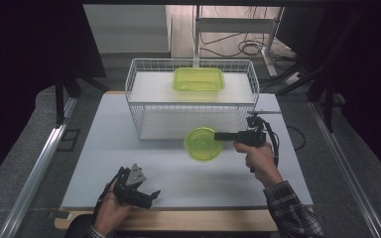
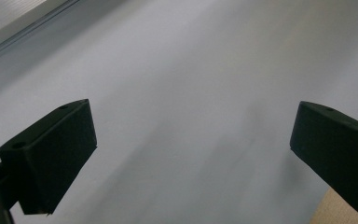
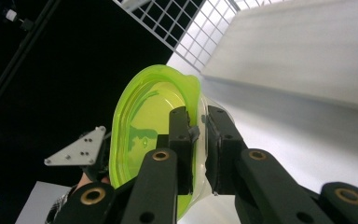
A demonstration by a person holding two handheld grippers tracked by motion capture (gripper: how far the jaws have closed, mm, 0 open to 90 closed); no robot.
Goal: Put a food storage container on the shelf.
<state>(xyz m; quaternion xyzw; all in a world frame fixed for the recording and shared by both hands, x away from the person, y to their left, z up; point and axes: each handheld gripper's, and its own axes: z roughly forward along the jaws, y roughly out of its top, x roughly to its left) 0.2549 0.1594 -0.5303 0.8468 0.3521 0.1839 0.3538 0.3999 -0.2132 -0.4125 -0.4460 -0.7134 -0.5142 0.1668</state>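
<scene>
Item 1, right hand-held gripper (image 1: 222,135): held level above the bench (image 1: 104,163), pointing toward the left of the high view, the person's right hand (image 1: 259,157) wrapped round its grip and the checked sleeve (image 1: 290,208) coming in from the bottom edge. Its jaws are clamped on the rim of the round green bowl (image 1: 203,144), one finger (image 3: 181,135) inside the wall, the other outside.

Item 2, round green bowl: translucent, carried clear of the bench surface, tipped so its opening faces partly toward the high camera. It hangs just in front of the near wall of the wire basket (image 1: 139,106), low against that wall.

Item 3, left hand-held gripper (image 1: 149,197): held in the left hand (image 1: 110,210) at the near left of the bench, pointing toward the right of the high view. Its jaws stand wide apart with nothing between them; the left gripper view looks past them onto bare bench, with the wooden bench edge (image 2: 349,212) at lower right.

Item 4, wire basket: white, open-topped, standing at the far middle of the bench. A rectangular green container (image 1: 199,79) lies inside toward the back.

Item 5, free room: open bench surface left of the basket and across the whole near strip between the two hands. The hands are well apart.
</scene>
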